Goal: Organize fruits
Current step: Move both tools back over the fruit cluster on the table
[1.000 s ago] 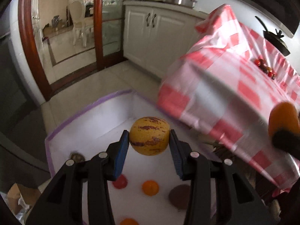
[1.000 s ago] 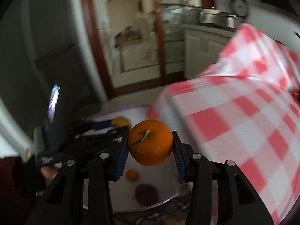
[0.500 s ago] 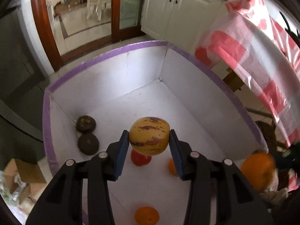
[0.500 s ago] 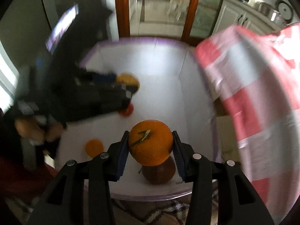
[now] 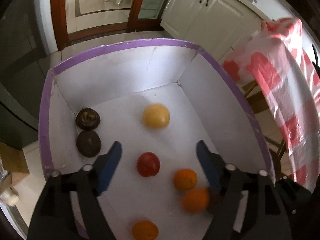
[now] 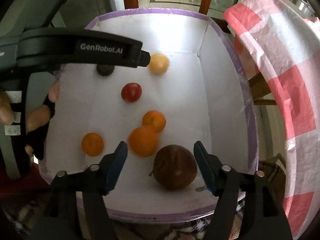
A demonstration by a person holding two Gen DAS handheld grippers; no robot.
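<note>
Both grippers hang open above a white box with a purple rim. My left gripper is empty; the yellow melon lies blurred on the box floor ahead of it. My right gripper is empty; the big orange lies blurred on the floor below it. It also shows in the left wrist view. On the floor also lie a red fruit, two smaller oranges, two dark brown fruits and a large dark red fruit.
A table under a red and white checked cloth stands right of the box. The left gripper's black body reaches over the box's left side in the right wrist view. White cabinets and a wood-framed glass door stand beyond.
Both grippers have opened over the box. The yellow melon has dropped from the left one and the big orange from the right one onto the box floor.
</note>
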